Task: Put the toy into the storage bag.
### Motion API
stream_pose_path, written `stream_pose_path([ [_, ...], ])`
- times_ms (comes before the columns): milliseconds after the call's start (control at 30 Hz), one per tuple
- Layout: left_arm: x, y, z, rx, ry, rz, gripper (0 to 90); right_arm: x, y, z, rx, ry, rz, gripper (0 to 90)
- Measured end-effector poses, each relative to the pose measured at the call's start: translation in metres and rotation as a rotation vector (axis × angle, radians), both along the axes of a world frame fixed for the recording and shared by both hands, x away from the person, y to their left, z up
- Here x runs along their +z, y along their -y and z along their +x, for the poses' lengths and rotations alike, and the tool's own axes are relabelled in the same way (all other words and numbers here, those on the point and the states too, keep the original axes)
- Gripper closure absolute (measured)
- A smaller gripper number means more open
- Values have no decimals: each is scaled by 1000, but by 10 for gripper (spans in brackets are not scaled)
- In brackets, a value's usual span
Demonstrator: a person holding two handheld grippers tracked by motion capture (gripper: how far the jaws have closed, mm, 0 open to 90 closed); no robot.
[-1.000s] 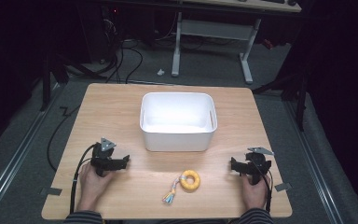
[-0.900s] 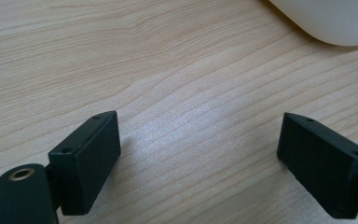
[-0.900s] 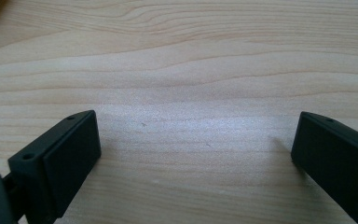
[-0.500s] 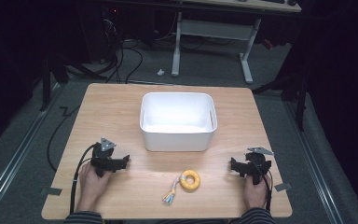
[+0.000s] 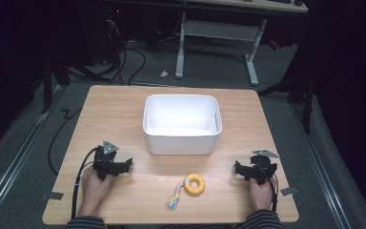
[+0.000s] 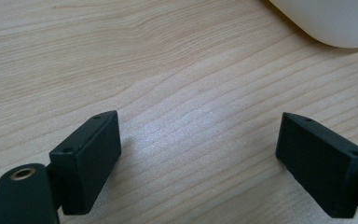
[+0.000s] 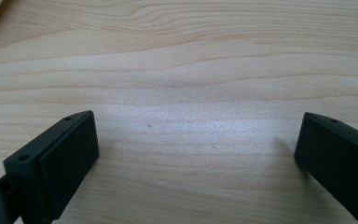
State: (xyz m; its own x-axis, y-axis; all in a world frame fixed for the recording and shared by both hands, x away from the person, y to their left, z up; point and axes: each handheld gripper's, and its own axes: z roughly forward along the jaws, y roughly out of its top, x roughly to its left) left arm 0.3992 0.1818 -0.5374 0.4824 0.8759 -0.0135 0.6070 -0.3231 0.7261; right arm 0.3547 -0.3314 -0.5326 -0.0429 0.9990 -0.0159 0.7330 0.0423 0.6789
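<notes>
A yellow ring toy (image 5: 194,184) with a multicoloured tassel (image 5: 173,201) lies on the wooden table (image 5: 124,105) near its front edge. Behind it stands an empty white bin (image 5: 181,124). My left gripper (image 5: 127,163) rests on the table at the front left, open, with bare wood between its jaws (image 6: 200,154). At the front right my right gripper (image 5: 236,169) rests open too, over bare wood (image 7: 198,154). Both point inward toward the ring. A curved corner of the bin (image 6: 326,21) shows at the top right of the left gripper view.
Cables trail from both grippers toward the front edge. Tape marks sit at the table's front corners (image 5: 52,195). Beyond the table are a dark floor, cables and a desk frame (image 5: 217,33).
</notes>
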Motion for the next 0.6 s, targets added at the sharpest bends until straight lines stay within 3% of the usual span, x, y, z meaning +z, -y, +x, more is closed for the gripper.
stream_pose_path([
  [100,0,0,0,0,0,0,142,4,0,2,7,-42,-2,15],
  [300,0,0,0,0,0,0,142,6,0,0,2,-37,12,53],
  [500,0,0,0,0,0,-1,143,13,-1,-4,38,-43,71,44],
  [600,0,0,0,-1,0,-1,143,17,-4,-6,43,-48,59,44],
])
